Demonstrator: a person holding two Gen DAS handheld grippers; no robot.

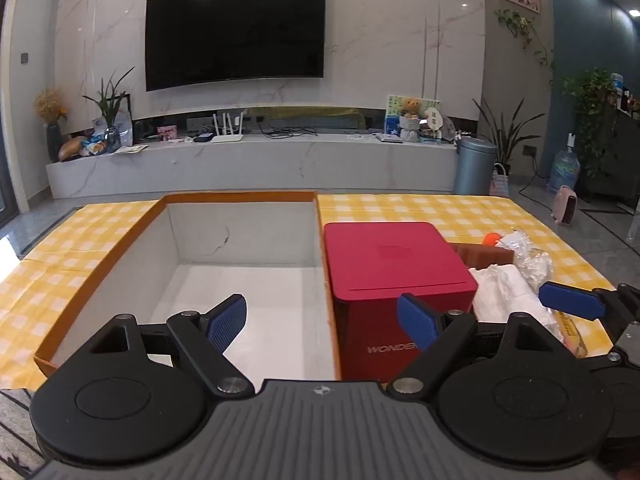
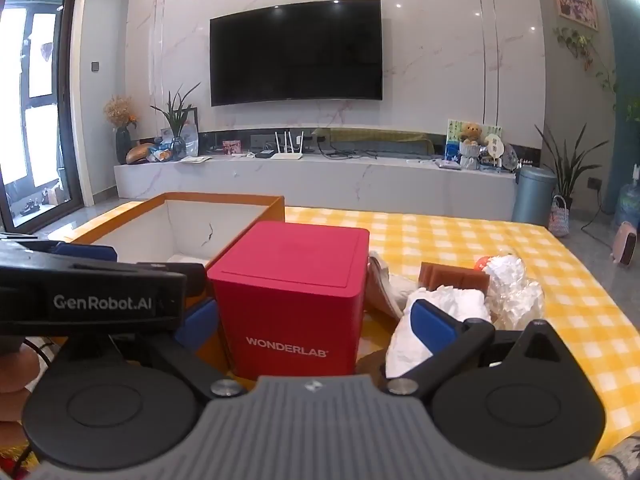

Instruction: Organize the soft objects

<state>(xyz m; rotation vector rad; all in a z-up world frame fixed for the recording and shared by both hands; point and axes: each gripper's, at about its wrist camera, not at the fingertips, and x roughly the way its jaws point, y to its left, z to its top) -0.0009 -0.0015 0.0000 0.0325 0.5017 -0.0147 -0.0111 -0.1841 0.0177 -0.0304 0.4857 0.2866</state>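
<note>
Gaping wide, left claw (image 1: 322, 322), right claw (image 2: 316, 322), both empty

Matt red card or plastic on the lidded box (image 2: 292, 300), smooth, with white print; plain white card, faintly cracked, lining the open carton (image 1: 240, 240), orange-brown on its rim. Thin yellow-and-white checked sheet (image 2: 460, 240) over the table, creased and slightly shiny, carrying soft white crumpled cloth or paper (image 2: 440, 308), crinkly clear film (image 2: 516, 296) and a ribbed brown block (image 2: 452, 278). Blue dimpled rubbery pads (image 1: 226, 322) on matt black plastic gripper arms.
</note>
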